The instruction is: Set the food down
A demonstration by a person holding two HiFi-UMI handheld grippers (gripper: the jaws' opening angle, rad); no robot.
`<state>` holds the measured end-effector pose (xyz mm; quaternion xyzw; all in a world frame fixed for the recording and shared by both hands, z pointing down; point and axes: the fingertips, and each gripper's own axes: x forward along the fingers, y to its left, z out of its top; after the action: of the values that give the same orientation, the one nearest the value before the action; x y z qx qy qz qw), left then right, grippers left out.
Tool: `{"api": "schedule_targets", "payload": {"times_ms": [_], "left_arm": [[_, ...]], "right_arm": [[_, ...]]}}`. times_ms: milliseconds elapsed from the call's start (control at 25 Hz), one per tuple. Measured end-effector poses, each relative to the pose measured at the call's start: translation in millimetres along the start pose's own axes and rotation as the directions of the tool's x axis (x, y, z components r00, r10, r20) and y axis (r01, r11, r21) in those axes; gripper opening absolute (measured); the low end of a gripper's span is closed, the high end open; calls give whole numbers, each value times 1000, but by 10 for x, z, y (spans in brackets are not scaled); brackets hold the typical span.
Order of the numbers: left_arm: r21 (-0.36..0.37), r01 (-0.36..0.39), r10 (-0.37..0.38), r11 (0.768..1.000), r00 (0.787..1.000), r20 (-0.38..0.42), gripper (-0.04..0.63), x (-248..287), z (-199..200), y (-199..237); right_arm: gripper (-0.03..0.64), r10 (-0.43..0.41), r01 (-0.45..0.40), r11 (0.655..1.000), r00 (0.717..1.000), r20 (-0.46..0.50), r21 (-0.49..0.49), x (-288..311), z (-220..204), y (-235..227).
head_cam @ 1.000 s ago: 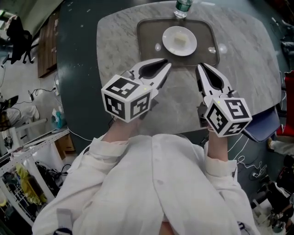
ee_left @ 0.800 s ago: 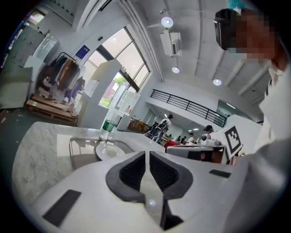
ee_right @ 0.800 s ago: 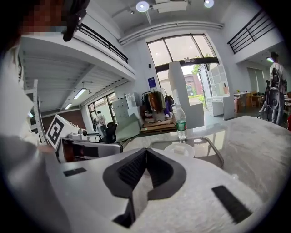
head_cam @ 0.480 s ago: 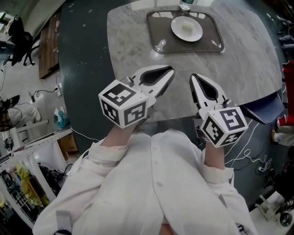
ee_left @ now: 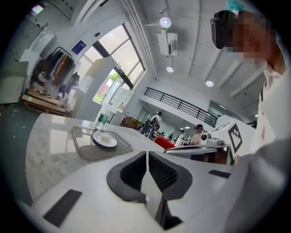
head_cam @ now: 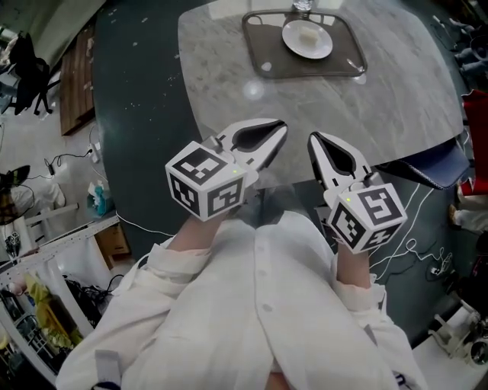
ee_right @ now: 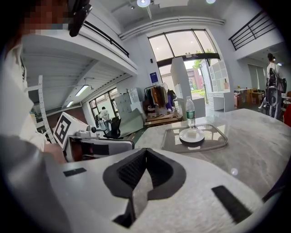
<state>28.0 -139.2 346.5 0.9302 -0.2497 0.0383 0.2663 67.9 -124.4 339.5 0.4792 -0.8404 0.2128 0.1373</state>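
Both tongs are clenched on nothing. The left tongs [head_cam: 280, 128] and the right tongs [head_cam: 313, 140] each have their jaws pressed together, and they hover at 6 o'clock over the near edge of the desk [head_cam: 252, 107].

The desk is broad and looks steady, so I judge it no hazard in itself, though swinging my arms forward could knock the tips against its edge. The tray [head_cam: 263, 47] sits at 12 o'clock, well apart from me. A shove could slide it across the smooth marble into the bottle [head_cam: 303, 4] just beyond it, which might topple. The plate [head_cam: 293, 43] lies in the middle of the tray, and the food [head_cam: 309, 33], a small pale piece, rests on it, so the food looks already set down. A careless reach could tip the plate or push the piece off.

As for writing, the bottle's label is green but unreadable. The cubes on my tongs carry only black-and-white squares. A blue wall sign [ee_right: 153, 77] is too small to read.
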Motion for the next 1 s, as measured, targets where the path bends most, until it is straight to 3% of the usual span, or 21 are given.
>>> {"api": "schedule_targets", "payload": {"times_ms": [1000], "left_arm": [[-52,-63,63,997,998,-12,28,103,-113,-342]], "right_arm": [[3,111,-114,992,992,57,48,-202,37,-105]]}}
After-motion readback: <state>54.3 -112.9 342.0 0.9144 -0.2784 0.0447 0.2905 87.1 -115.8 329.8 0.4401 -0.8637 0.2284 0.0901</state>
